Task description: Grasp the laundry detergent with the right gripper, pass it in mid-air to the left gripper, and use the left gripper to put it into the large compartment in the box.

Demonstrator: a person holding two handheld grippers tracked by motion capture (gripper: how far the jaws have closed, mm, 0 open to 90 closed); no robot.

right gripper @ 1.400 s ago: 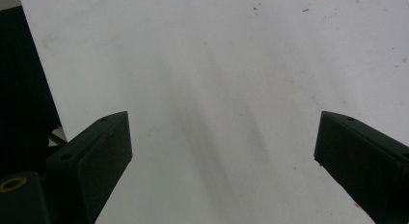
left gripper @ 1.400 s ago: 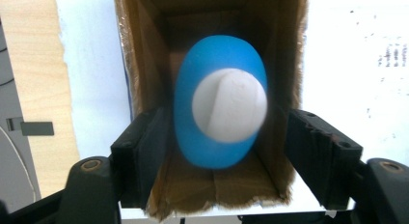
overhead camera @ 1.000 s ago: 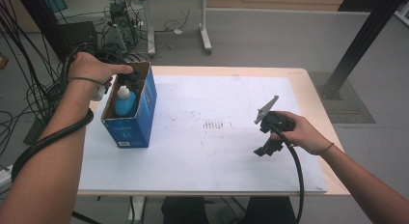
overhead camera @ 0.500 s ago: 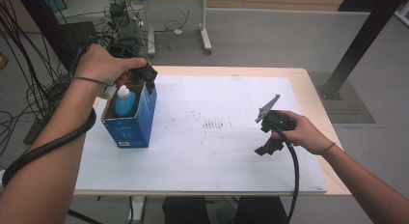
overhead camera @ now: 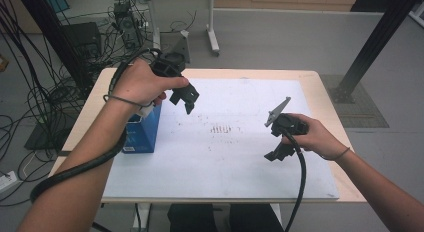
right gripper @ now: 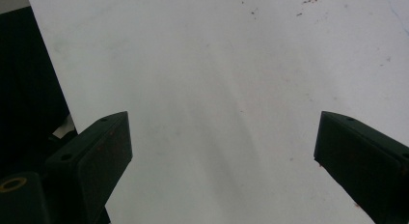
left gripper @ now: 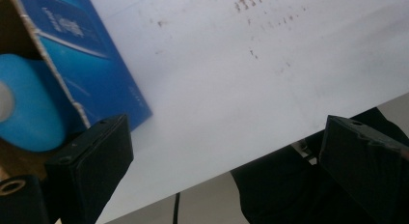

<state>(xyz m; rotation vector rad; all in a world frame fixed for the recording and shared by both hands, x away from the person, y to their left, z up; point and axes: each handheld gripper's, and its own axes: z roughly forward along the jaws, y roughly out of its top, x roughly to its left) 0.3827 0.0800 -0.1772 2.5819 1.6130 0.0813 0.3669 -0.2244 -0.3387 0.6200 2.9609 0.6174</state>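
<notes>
Left claw (overhead camera: 187, 98) sits upper left of centre in the high view, held above the tabletop (overhead camera: 240, 167) just right of the blue box (overhead camera: 142, 134); jaws wide apart, nothing btwn them. In the left gripper view the box (left gripper: 91, 55) fills the upper left w/ a light-blue bottle (left gripper: 29, 108) inside its open top. Right claw (overhead camera: 276, 149) is right of centre, low over the white sheet (overhead camera: 225, 162), jaws also spread, empty. Brown specks (overhead camera: 223, 128) mark the sheet mid-frame.

An open blue cardboard box (overhead camera: 142, 132) stands at the wooden table's (overhead camera: 330, 92) left edge (on a white sheet (overhead camera: 240, 157)). A blue bottle (left gripper: 26, 108) sits inside the box.
</notes>
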